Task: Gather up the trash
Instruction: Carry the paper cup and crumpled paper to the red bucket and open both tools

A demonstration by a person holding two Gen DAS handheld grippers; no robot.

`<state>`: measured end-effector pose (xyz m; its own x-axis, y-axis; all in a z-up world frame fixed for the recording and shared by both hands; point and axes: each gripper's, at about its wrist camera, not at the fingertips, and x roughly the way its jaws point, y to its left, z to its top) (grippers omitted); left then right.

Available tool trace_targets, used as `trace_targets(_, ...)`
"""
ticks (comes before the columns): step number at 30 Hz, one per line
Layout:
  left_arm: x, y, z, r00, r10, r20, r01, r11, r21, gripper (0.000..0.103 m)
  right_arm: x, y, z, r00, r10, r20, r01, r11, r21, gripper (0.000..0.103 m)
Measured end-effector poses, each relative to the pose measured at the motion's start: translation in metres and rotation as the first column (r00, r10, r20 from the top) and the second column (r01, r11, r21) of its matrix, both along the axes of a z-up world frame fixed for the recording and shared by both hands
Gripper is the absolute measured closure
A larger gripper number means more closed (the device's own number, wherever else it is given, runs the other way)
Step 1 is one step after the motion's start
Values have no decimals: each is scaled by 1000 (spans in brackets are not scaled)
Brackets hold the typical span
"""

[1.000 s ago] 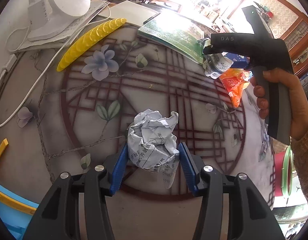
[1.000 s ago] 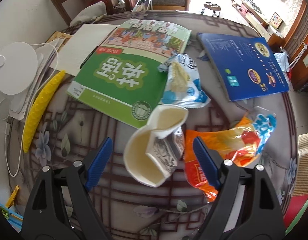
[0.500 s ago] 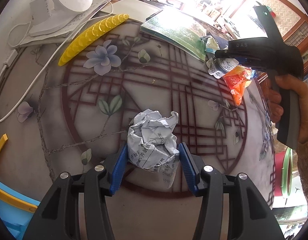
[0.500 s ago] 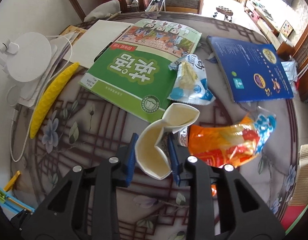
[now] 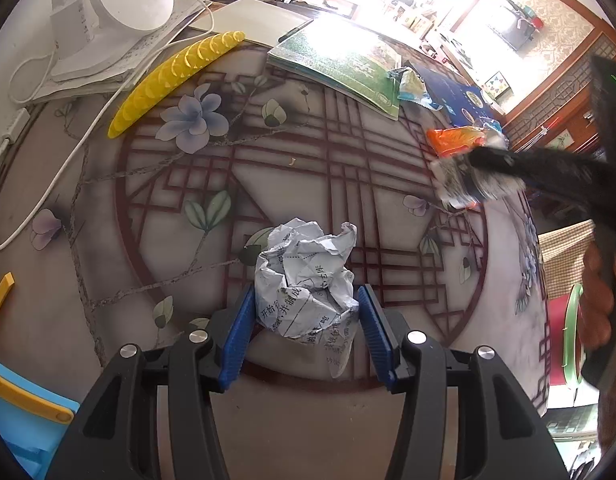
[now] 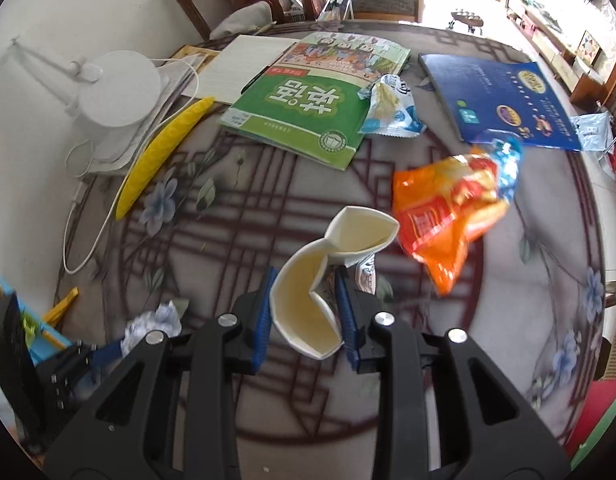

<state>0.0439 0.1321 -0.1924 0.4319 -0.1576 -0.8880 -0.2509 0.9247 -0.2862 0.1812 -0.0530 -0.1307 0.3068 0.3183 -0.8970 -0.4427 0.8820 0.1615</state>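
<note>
My left gripper is shut on a crumpled ball of printed paper, its blue pads pressed on both sides, just above the patterned table. My right gripper is shut on a crushed white paper cup, lifted off the table. In the left wrist view the right gripper shows blurred at the right, with a hand on its handle. An orange snack bag lies right of the cup. A blue and white wrapper rests by the green book. The paper ball and left gripper appear at the lower left.
A green textbook, a blue book, a white notepad, a yellow ridged strip and a white lamp base with its cable sit at the table's far side. A blue bin edge shows lower left.
My right gripper closed on the paper cup and carried it up and toward the table's middle, away from the orange bag. The left gripper stayed still on the paper ball.
</note>
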Motion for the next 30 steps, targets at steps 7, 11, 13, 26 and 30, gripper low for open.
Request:
trace_targets(7, -1, -6, 4, 1000, -20, 8, 20, 1000, 8, 54, -34, -31, 2, 997, -81, -14, 81, 996, 39, 74)
trace_targets(11, -1, -10, 8, 999, -34, 16, 34, 999, 19, 54, -51, -47, 3, 991, -130, -17, 131, 989, 63, 74)
trace_targets(13, -1, -12, 11, 999, -43, 23, 42, 999, 24, 54, -58, -54, 4, 989, -150, -17, 151, 986, 71, 74)
trace_targets(26, -4, -43, 32, 989, -124, 78, 120, 992, 50, 54, -88, -97, 22, 970, -240, 43, 235, 967, 94, 74)
trace_targets(30, -5, -53, 34, 986, -148, 82, 144, 988, 52, 54, -96, -108, 27, 964, -258, 59, 252, 963, 96, 73)
